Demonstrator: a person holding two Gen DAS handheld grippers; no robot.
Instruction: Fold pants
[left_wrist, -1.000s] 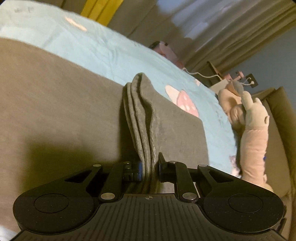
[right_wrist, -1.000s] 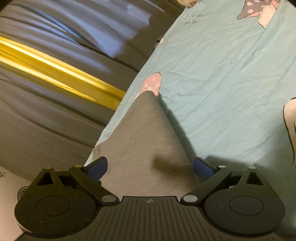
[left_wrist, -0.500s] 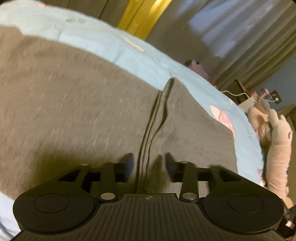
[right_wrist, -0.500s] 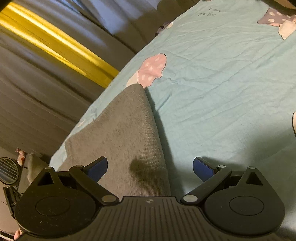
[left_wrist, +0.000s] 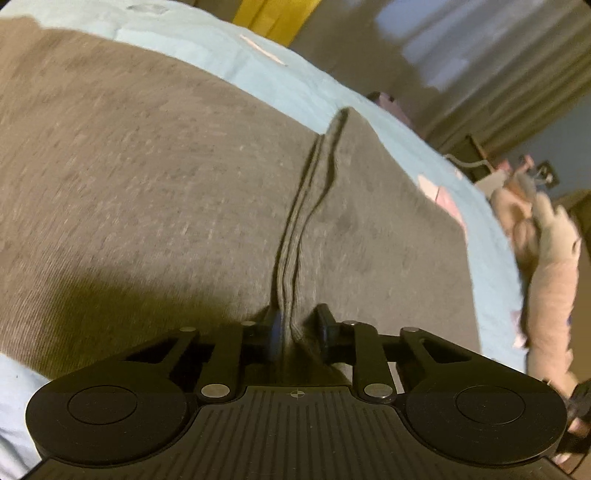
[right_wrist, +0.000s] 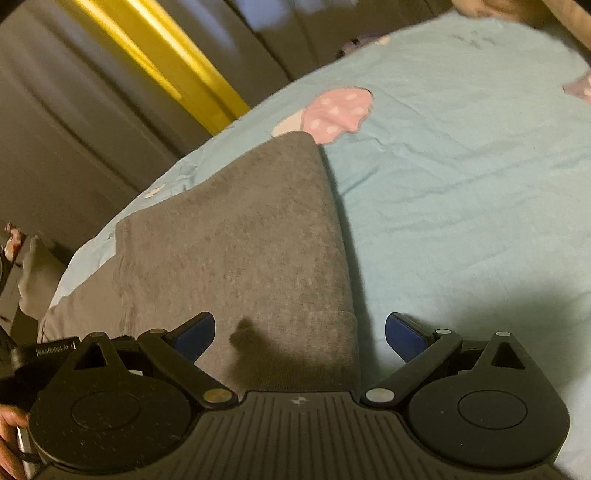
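Our left tool (left_wrist: 297, 328) is closing on the stacked edge of the grey pants (left_wrist: 155, 177), which lie spread on the blue bed sheet (right_wrist: 461, 166), the edge running toward one o'clock. Our right tool (right_wrist: 300, 334) hangs wide apart above the fabric, gripping nothing. We judge that a layer could slip free and skew the fold.

Home bedroom: bed (right_wrist: 461, 184) with mushroom-print sheet, drawn curtains (right_wrist: 92, 110) at 11 o'clock, plush toy (left_wrist: 550, 258) at 3 o'clock.
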